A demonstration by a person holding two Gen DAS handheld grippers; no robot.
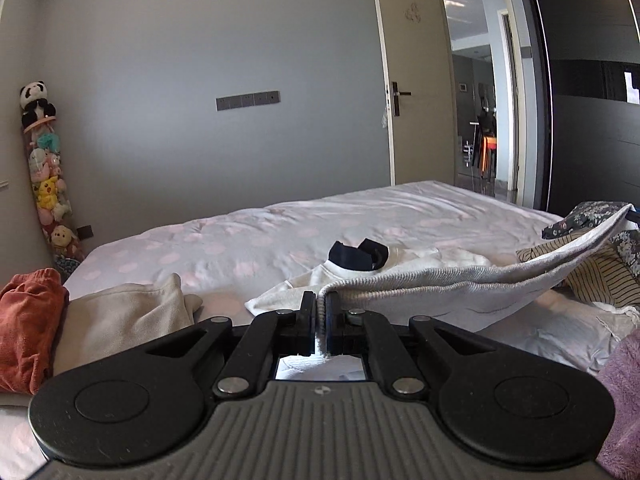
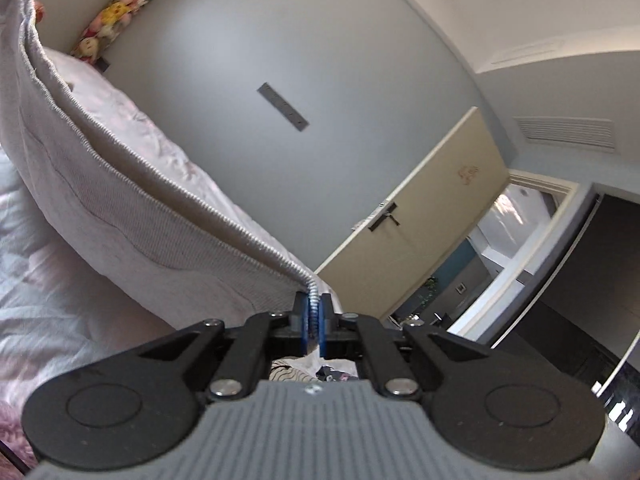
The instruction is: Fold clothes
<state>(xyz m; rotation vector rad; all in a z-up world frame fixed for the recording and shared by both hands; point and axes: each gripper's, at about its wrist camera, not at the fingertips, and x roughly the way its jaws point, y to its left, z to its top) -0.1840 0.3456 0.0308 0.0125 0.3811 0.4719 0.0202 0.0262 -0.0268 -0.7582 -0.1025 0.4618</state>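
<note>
Left gripper [image 1: 320,304] clamped tight on the ribbed hem of a pale grey knit garment [image 1: 460,286], jaws pressed together with only the cloth edge between them. Hem stretched taut from those jaws across to the upper right of the left wrist view, body of the cloth sagging beneath and lifted clear of the bed [image 1: 280,232]. Right gripper [image 2: 315,304] likewise closed hard on the same hem, blue pads [image 2: 306,320] squeezing the ribbed edge. Seen from that side, same garment [image 2: 120,216] spread out as a wide sheet running up and left toward the far corner of the view, ribbed border along its upper edge.

Just beyond the left jaws, resting on the pink-spotted bed sheet: a white top with a dark navy collar [image 1: 358,256]. Left of the gripper, a crumpled beige garment [image 1: 124,312], touching a rust-orange one [image 1: 28,320] at the frame edge. To the right, a striped cloth [image 1: 592,276] and a dark floral one [image 1: 580,220] piled together, partly behind the raised hem. Lower right corner, a fuzzy mauve fabric [image 1: 624,400].

Farther out: grey wall with a row of switches [image 1: 247,100], a tall column of plush toys [image 1: 48,184] topped by a panda in the left corner, a cream door [image 1: 416,80] standing open onto a hallway.
</note>
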